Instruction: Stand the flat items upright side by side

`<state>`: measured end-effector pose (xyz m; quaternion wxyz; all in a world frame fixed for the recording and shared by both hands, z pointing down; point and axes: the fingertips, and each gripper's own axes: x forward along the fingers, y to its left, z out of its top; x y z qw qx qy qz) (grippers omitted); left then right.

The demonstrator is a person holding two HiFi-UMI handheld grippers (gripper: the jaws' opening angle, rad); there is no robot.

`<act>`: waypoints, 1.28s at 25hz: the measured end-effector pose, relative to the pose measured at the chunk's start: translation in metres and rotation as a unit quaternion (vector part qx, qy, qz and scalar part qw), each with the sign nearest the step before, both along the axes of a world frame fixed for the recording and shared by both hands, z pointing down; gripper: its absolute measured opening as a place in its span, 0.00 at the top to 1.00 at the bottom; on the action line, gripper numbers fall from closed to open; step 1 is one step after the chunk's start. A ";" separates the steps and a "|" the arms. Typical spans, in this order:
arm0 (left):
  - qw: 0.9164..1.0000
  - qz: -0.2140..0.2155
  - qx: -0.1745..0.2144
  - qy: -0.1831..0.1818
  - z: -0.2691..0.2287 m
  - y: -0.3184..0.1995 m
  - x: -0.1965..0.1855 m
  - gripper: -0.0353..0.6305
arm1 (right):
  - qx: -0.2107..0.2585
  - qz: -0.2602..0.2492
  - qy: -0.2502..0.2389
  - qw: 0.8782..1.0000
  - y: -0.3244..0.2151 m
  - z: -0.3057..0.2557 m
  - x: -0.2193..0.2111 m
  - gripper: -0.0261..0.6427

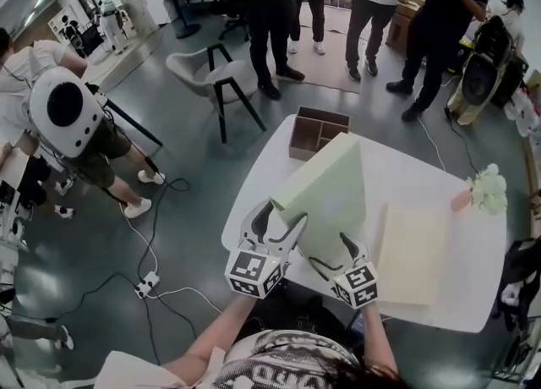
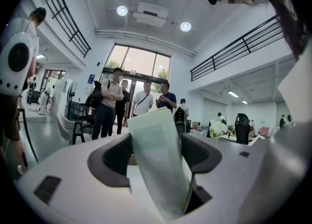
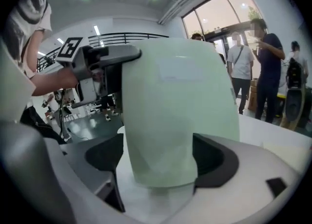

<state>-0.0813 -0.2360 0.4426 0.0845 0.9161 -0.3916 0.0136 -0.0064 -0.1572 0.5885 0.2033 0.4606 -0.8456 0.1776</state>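
A thick pale green book (image 1: 325, 193) stands tilted on its lower edge near the front of the white table (image 1: 397, 176). My left gripper (image 1: 277, 220) holds its left side. In the left gripper view the book (image 2: 158, 164) slants across the gap and touches both jaws. My right gripper (image 1: 334, 254) is at its lower right. There the book (image 3: 175, 116) fills the space between the widely spread jaws, and I see no firm pinch. A cream flat item (image 1: 412, 252) lies flat to the right.
A wooden compartment box (image 1: 319, 132) sits at the table's far edge, and white flowers (image 1: 489, 189) at its right edge. A chair (image 1: 211, 74) and several standing people (image 1: 270, 7) are beyond the table. Cables run over the floor on the left.
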 end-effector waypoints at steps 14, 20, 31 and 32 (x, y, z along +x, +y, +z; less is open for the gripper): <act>0.984 0.171 0.036 0.021 -0.008 0.078 0.095 0.48 | 0.017 0.057 0.063 0.996 0.010 0.030 0.047 0.34; 0.952 0.303 0.033 -0.004 0.005 0.085 0.099 0.47 | 0.019 0.014 0.053 0.998 0.011 0.029 0.057 0.35; 0.940 0.335 0.047 -0.054 0.026 0.070 0.133 0.52 | 0.009 -0.023 0.068 0.997 0.002 0.026 0.090 0.51; 0.941 0.331 0.048 -0.050 0.026 0.067 0.138 0.52 | 0.006 -0.020 0.073 0.997 0.000 0.027 0.093 0.53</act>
